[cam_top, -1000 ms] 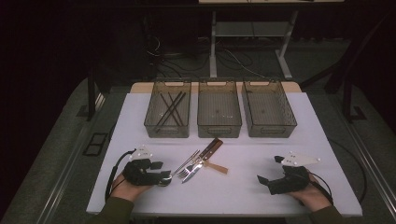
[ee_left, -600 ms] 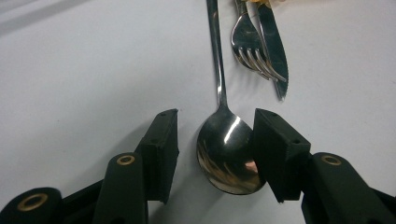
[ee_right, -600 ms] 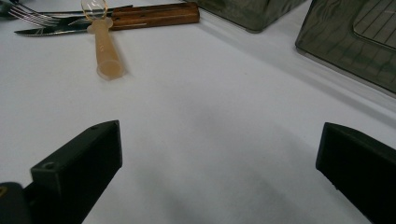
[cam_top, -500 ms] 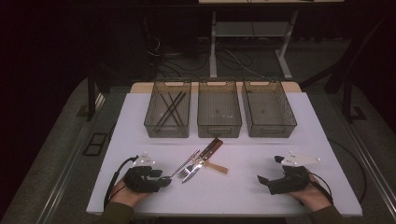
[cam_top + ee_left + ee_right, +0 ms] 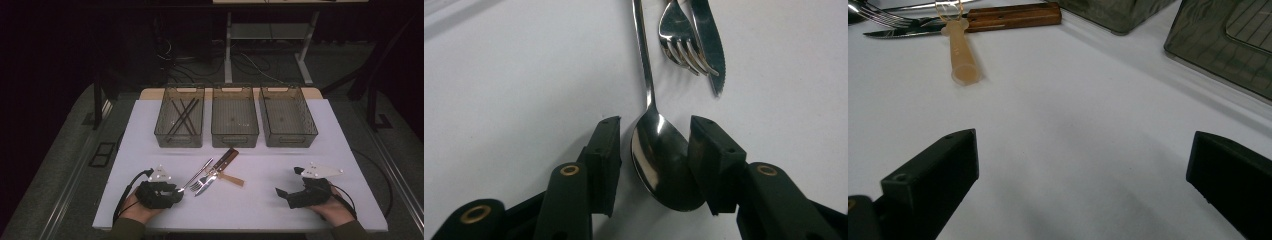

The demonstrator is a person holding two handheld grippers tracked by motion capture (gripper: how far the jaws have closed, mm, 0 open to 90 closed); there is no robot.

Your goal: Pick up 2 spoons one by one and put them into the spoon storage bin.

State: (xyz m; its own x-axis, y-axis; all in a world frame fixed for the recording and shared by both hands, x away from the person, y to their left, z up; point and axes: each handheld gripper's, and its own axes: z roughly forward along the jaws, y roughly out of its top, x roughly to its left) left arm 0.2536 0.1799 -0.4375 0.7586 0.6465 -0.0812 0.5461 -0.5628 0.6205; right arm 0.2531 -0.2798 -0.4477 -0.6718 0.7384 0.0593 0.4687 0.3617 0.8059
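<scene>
A steel spoon (image 5: 659, 160) lies on the white table (image 5: 150, 150), its bowl between the jaws of my left gripper (image 5: 655, 125). The jaws have just been closing; the right one is at the bowl's edge, and a gap remains on the left. From above, the left gripper (image 5: 177, 192) sits at the near left, at the spoon's (image 5: 197, 175) near end. A fork (image 5: 679, 40) and a serrated knife (image 5: 709, 45) lie just past the spoon. My right gripper (image 5: 1083, 150) stands wide open over bare table at the near right (image 5: 286, 184).
Three smoky plastic bins stand in a row at the back: the left bin (image 5: 162, 131) holds dark sticks, the middle bin (image 5: 235, 135) and the right bin (image 5: 290, 137) look bare. A beige plastic utensil (image 5: 960, 55) lies across the knife's wooden handle (image 5: 1013, 15).
My left gripper has shifted slightly toward the near edge and its jaws have narrowed around the spoon's bowl. The right gripper has stayed put.
</scene>
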